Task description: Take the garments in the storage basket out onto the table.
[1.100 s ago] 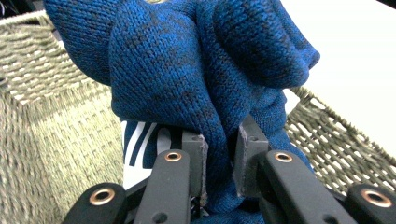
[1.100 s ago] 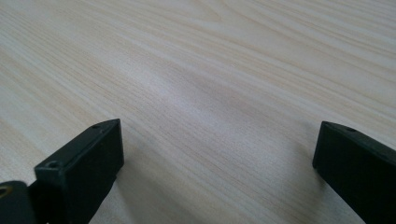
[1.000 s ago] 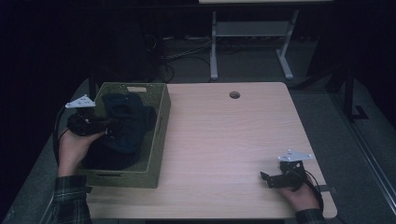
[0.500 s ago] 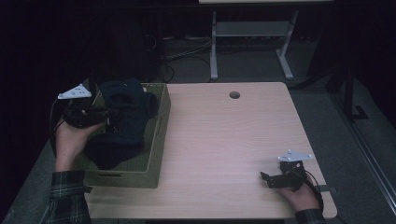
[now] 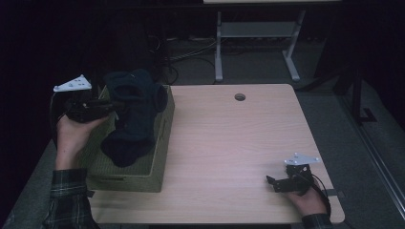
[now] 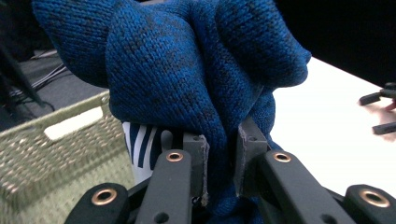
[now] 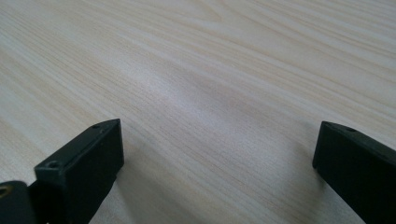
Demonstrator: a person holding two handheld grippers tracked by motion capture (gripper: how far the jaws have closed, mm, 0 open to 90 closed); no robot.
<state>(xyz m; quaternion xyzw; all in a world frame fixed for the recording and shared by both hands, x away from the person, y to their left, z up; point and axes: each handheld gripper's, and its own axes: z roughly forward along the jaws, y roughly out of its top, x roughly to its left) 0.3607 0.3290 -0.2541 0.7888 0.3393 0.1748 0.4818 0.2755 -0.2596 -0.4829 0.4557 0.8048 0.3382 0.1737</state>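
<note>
A dark blue knitted garment hangs half out of the woven green basket at the table's left. My left gripper holds it up above the basket's far left corner, jaws shut on a bunched fold of the blue knit. A blue-and-white striped cloth shows under it inside the basket. My right gripper rests on the table near the front right corner. Its jaws stand wide apart over bare wood, nothing between them.
The pale wooden table has a round cable hole near its far edge. Beyond it stand a metal-legged stand and cables on the dark floor. The other hand's gripper shows far right in the left gripper view.
My left gripper has risen and drawn the blue garment up out of the basket. The right gripper has stayed in place.
</note>
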